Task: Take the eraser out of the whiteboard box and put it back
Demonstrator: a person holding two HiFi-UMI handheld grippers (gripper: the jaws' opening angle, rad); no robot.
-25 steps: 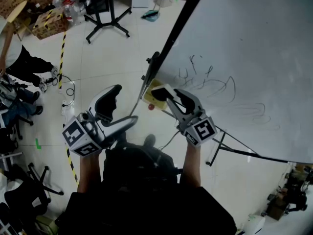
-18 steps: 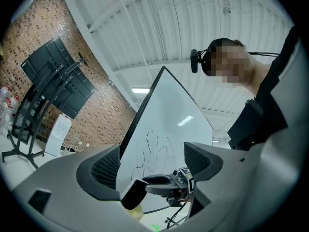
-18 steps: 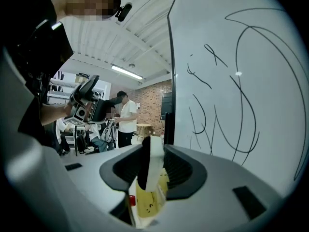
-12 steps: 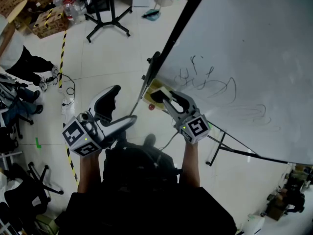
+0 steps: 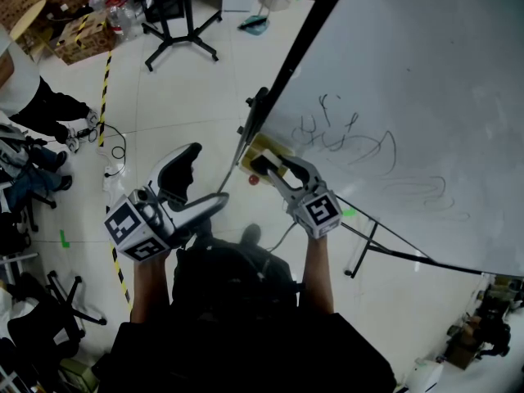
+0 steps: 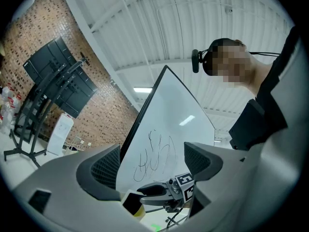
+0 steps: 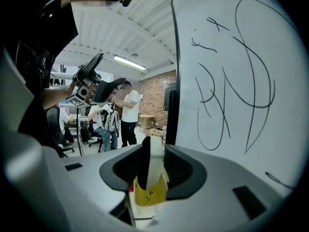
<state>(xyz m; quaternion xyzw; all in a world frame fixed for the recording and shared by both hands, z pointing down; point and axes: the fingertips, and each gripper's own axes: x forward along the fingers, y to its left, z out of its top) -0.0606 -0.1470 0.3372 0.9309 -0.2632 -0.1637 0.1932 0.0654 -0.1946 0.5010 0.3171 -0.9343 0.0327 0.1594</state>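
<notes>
No readable text is showing anywhere; the large white whiteboard (image 5: 426, 72) is carrying only loose, illegible black marker scribbles (image 5: 348, 137).

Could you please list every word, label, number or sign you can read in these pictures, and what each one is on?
No text here can be read.
Whiteboard: hand-drawn scribbles, no legible words.
Marker cubes: black-and-white square patterns, not letters.
Yellow box: small dark marks, too small to read.
</notes>
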